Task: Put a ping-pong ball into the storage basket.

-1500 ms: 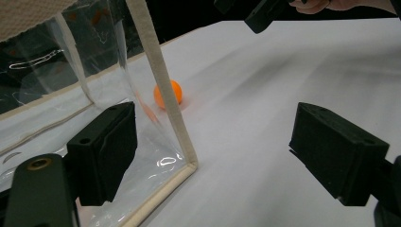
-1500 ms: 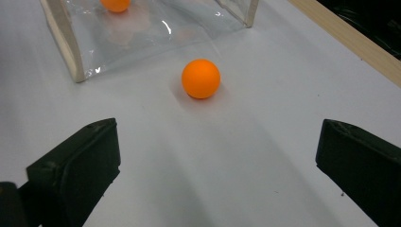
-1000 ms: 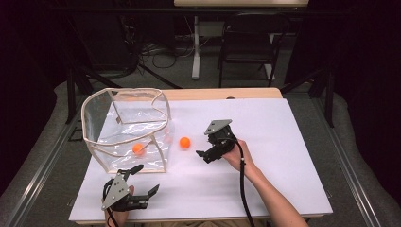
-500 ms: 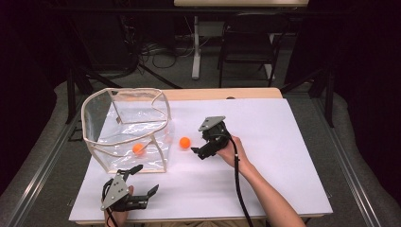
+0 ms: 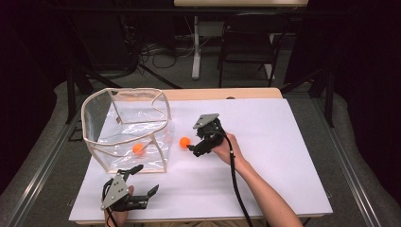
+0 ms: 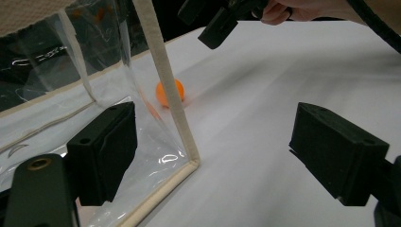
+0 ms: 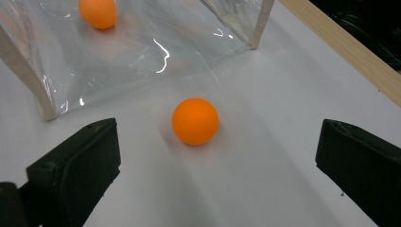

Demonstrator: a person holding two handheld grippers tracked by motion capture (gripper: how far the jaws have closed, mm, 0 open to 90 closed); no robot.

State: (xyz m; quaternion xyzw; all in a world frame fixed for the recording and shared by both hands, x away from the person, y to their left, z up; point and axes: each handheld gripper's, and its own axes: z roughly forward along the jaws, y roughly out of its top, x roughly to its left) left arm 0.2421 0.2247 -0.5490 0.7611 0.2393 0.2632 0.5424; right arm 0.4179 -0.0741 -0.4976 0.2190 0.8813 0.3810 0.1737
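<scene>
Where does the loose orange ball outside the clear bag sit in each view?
High view: ball on the white table, between the bag and the right gripper.
Left gripper view: ball upper centre, partly behind the bag's corner seam.
Right gripper view: ball centre, ahead of the open jaws.
Shared landmark: the bag's trimmed edge.

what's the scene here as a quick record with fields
work in hand: right gripper open, aimed at the loose orange ball on the white table
second ball: inside the clear bag
bag: upright, mouth open, cream-edged
left gripper: open, near the table's front edge, by the bag's corner, holding nothing
ball to bag: apart, just outside its wall
</scene>
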